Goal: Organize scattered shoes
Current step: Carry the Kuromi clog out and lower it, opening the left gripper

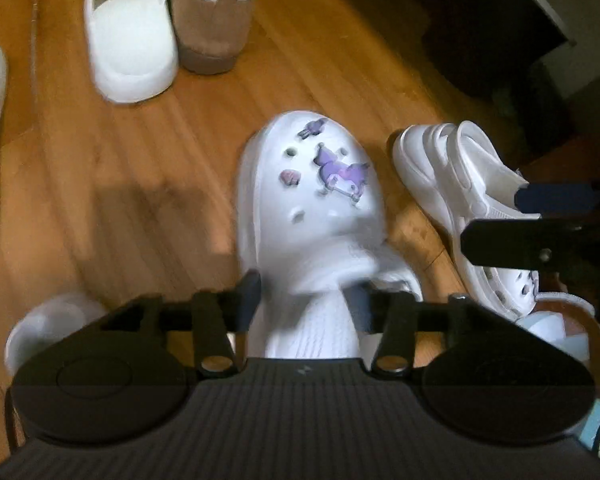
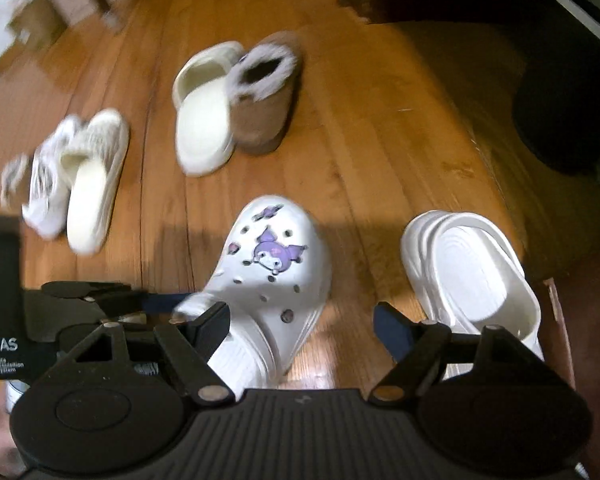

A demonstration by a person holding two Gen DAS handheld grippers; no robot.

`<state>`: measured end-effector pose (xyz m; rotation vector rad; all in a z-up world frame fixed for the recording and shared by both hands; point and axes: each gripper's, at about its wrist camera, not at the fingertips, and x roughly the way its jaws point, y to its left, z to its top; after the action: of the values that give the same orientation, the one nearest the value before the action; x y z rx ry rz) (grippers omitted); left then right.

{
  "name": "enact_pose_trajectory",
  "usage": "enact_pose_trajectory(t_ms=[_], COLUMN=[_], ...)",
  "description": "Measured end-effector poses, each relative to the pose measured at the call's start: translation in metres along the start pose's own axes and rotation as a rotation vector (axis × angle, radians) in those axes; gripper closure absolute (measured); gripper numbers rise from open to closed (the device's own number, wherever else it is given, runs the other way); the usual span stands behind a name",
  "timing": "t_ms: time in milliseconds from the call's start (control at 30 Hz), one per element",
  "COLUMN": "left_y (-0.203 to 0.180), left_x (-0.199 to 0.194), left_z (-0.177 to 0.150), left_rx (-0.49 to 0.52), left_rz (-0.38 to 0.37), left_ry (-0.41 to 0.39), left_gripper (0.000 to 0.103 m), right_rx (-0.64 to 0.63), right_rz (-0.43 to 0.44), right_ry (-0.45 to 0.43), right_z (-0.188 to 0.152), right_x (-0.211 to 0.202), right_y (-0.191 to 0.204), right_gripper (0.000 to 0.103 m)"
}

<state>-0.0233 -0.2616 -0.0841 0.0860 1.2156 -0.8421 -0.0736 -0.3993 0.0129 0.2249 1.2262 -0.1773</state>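
Left gripper (image 1: pixel 306 300) clamped the heel strap of a white charm clog (image 1: pixel 312 200) over the wood floor (image 1: pixel 140 160). Right gripper (image 2: pixel 302 326) stood open beside it. Risk: the soft strap could flex and let the clog swing or slip.

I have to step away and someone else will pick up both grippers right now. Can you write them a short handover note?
Left gripper: shut on the heel of the white clog with purple charms, toe pointing away.
Right gripper: open, holding nothing, hovering between that clog and the plain white clog to its right.
On the wood floor farther off: a cream slide beside a tan fur-lined boot; further left, another cream slide against a white sneaker.
Done: nothing clearly paired yet.
Left: set the charm clog down, then match up the slides and the rest.
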Motion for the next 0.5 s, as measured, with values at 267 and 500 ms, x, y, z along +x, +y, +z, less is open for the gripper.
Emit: enact_pose_trajectory(t_ms=[267, 500], left_y=[0.01, 0.015], left_x=[-0.039, -0.054], left_z=[-0.013, -0.018], left_rx=[0.061, 0.109], left_rz=[-0.009, 0.065], left_ry=[-0.029, -0.06], left_gripper=[0.03, 0.029], right_rx=[-0.189, -0.26], right_rz=[-0.026, -0.039], right_ry=[-0.038, -0.036], right_z=[-0.008, -0.005], right_x=[-0.008, 0.001], right_y=[0.042, 0.052], right_gripper=[0.023, 0.022])
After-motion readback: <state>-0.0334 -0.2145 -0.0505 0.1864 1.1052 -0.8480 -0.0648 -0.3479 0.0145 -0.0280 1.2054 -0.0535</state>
